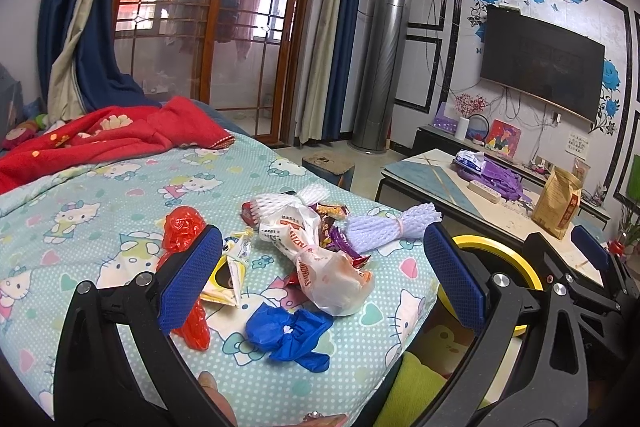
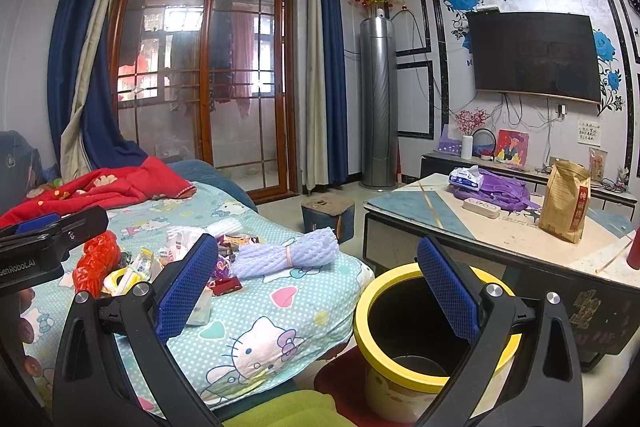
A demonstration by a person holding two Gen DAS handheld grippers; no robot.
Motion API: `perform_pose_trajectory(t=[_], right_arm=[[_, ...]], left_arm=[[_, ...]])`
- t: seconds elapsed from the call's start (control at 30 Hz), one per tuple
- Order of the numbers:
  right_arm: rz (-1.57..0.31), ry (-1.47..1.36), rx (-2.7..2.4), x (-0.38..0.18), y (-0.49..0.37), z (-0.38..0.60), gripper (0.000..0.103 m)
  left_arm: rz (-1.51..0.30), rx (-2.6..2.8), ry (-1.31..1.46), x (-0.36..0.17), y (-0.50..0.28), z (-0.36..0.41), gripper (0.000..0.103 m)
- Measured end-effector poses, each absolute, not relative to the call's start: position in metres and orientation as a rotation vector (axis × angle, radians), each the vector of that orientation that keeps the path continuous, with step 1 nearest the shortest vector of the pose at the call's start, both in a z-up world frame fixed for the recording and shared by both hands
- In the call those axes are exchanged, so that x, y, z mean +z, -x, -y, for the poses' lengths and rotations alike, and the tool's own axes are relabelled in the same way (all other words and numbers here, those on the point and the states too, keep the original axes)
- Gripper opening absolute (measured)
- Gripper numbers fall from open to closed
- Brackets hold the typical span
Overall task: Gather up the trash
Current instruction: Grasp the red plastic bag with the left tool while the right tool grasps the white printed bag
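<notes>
Blue padded fingers of the left tool [image 1: 324,275] stand spread wide and pinch nothing, hanging over the corner of the bed [image 1: 100,211] where the trash lies heaped. Within that heap a blue glove [image 1: 290,333] lies at the near edge, a crumpled white plastic bag [image 1: 320,259] just behind it, a red bag [image 1: 182,227] on the heap's left, a yellow-and-white wrapper [image 1: 230,267] between red bag and white bag, and a bundle of pale purple foam net [image 1: 390,225] on the heap's right. Small snack wrappers seem to lie under the white bag, though I cannot tell how many.

The right tool [image 2: 316,291] is spread too and empty, poised beside the bed above the yellow-rimmed bin [image 2: 380,301], which stands on the floor off the bed's corner, right of the heap.

By my judgement no piece is taken yet; the picking is only starting. Next, the left tool should drop onto one soft piece, likely glove or white bag, close on a bunched fold, and carry it right to the bin
</notes>
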State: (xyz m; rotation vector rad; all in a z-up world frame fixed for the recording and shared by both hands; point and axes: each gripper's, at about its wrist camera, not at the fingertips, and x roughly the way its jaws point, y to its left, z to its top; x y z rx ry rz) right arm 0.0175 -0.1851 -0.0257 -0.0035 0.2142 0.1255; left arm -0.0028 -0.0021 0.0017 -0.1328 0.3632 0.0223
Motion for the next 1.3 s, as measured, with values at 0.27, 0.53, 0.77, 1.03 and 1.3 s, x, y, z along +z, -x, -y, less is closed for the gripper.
perform_pose_trajectory(t=[0.27,0.53,0.77,1.03,1.3], right_arm=[[-0.238,0.026,0.21,-0.027,-0.021,0.173,0.097],[-0.28,0.11,0.348,-0.027,-0.025,0.141,0.097],[-0.323,0.147,0.428,-0.027,-0.034,0.115,0.097],[-0.381,0.187,0.497,-0.033,-0.049,0.083,0.097],[-0.49,0.21,0.529,-0.051,-0.082,0.06,0.097]], left_arm=[[-0.375,0.041,0.163,-0.005,0.002,-0.014,0.093],[-0.385,0.12,0.203,-0.004,-0.001,-0.043,0.093],[-0.382,0.182,0.231,-0.001,0.0,-0.067,0.093],[-0.412,0.263,0.261,-0.006,-0.005,-0.095,0.093],[-0.502,0.275,0.319,-0.031,-0.017,-0.126,0.093]])
